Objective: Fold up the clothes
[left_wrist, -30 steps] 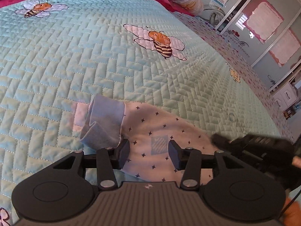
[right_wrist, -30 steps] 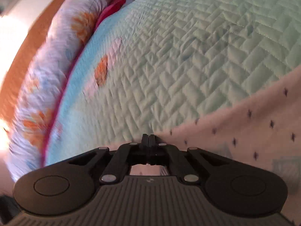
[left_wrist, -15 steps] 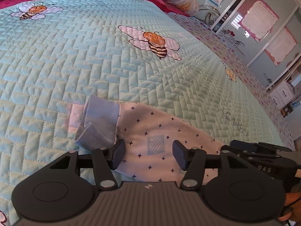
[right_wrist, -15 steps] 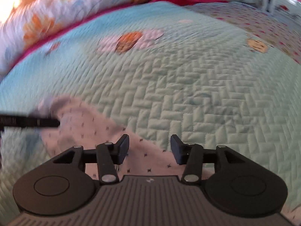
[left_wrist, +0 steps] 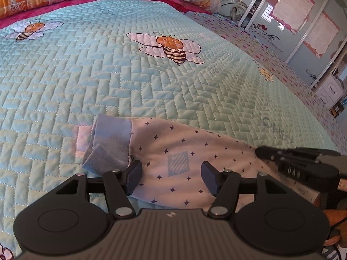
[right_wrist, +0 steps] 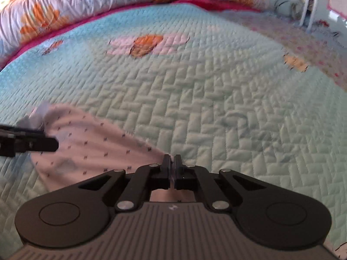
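Half a second ago the right gripper (right_wrist: 172,169) stood apart over the cloth; now its jaws are pinched tight on the garment's (left_wrist: 184,151) near edge at bottom centre of its view. Opening wider, the left gripper (left_wrist: 171,177) straddles the cloth, pads clear of it. On the quilt (left_wrist: 108,75) the garment runs from its blue cuff (left_wrist: 112,138) at centre left toward lower right. Both grippers tilt downward, and the left is nearer the cuff.
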Demonstrator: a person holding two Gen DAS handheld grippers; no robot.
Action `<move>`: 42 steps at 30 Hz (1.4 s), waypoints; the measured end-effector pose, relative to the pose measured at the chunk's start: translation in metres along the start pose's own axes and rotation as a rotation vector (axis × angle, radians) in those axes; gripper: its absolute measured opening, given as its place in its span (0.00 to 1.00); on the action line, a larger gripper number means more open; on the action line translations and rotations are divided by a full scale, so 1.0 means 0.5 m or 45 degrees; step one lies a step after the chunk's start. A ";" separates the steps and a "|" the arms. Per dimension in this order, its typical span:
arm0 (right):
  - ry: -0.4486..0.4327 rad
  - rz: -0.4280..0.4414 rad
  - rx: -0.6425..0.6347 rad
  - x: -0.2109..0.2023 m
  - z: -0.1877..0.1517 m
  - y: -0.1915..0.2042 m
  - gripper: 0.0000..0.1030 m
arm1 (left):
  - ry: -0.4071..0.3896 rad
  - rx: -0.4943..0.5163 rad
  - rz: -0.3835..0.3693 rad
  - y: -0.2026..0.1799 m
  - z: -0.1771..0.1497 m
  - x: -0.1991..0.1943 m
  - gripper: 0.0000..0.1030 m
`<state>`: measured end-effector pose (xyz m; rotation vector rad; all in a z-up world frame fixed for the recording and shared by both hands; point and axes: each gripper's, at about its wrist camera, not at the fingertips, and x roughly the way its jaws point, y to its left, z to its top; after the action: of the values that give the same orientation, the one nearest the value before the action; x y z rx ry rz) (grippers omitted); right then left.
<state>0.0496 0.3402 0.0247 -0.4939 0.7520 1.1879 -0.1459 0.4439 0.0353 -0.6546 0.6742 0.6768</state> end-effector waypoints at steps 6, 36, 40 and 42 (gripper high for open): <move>-0.159 0.023 0.389 -0.065 -0.005 -0.056 0.07 | 0.004 -0.019 -0.022 0.009 0.002 0.000 0.62; -0.293 0.028 1.147 -0.154 -0.148 -0.207 0.12 | -0.020 0.098 0.065 -0.027 -0.012 0.005 0.70; -0.346 -0.073 1.100 -0.218 -0.175 -0.193 0.40 | -0.025 0.143 0.103 -0.043 -0.018 0.009 0.74; -0.281 -0.141 1.022 -0.175 -0.165 -0.199 0.38 | -0.027 0.168 0.122 -0.051 -0.021 0.011 0.75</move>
<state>0.1064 0.1949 0.0310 0.2566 0.9188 0.7334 -0.1274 0.4229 0.0329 -0.4951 0.7276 0.7207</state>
